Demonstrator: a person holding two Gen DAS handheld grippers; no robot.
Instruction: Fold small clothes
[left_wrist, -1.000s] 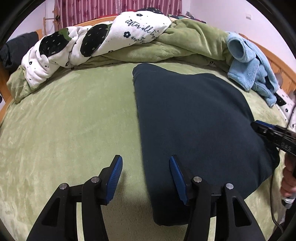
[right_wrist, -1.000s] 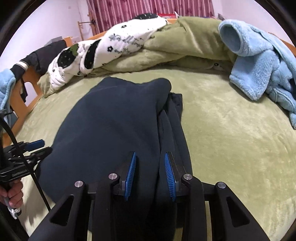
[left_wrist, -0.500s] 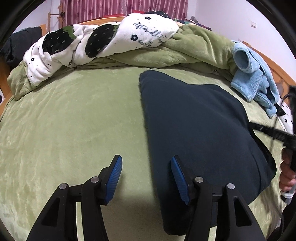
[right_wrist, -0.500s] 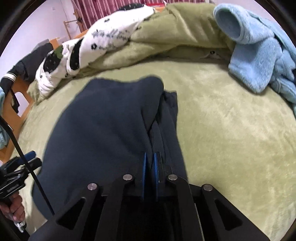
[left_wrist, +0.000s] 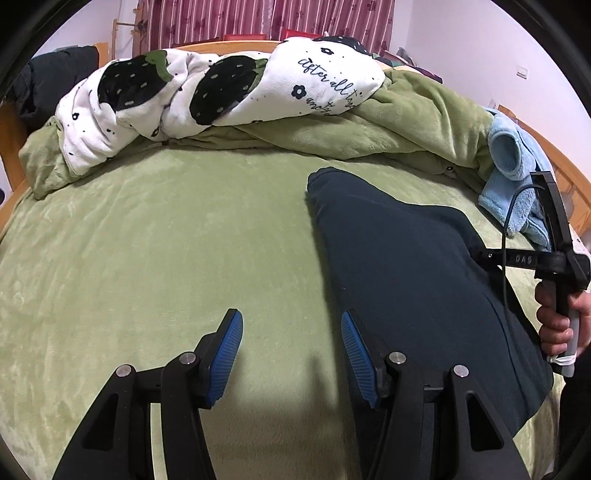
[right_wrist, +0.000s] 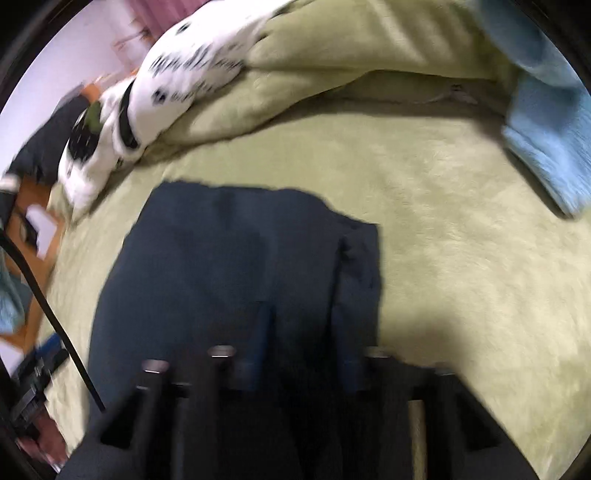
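Right claw (right_wrist: 303, 347) has swept fast and its jaws have just been parting, blurred pads apart over the navy garment (left_wrist: 406, 266) spread centre-right on the green bedspread (left_wrist: 147, 258), left claw (left_wrist: 291, 354) released at the hem, so the side flap looks laid.

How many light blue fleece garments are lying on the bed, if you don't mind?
1 visible: the light blue fleece garment lies at the bed's far right edge, beside the bunched green blanket. Others may be hidden.

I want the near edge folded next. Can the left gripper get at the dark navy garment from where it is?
Probably yes: the left gripper is open just above the green bedcover, its right finger already at the dark navy garment edge, nothing between.
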